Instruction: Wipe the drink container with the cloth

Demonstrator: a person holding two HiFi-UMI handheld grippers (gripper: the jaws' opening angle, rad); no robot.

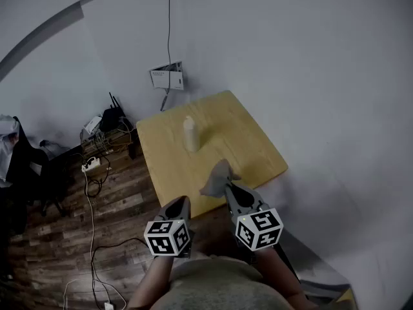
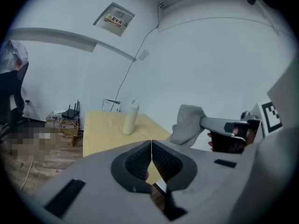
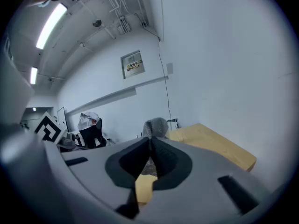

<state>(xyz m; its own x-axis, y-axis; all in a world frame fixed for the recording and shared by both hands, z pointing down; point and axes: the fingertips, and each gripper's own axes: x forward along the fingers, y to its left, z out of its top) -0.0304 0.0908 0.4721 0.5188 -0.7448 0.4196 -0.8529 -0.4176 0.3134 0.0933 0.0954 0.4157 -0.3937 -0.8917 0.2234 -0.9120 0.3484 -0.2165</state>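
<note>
Wiping judged not begun. Cloth point(image 1: 217, 178) was clamped in right gripper point(image 1: 227, 187), bunched up, over near edge of tabletop point(image 1: 258, 148). It was well apart from drink container point(image 1: 191, 134); no contact, so all wiping was left. Left gripper point(image 1: 183, 201) had jaws pressed together, nothing between them, just off tabletop's near edge. Container stood upright on tabletop, toward far side: long axis vertical, narrower top end up. Neither gripper touched it.

Your cream bottle point(image 1: 191, 134) stands upright near the middle of the worktop point(image 1: 251, 141). Your right tongs point(image 1: 228, 189) pinch the grey cloth point(image 1: 217, 178), bunched above the near edge.
</note>
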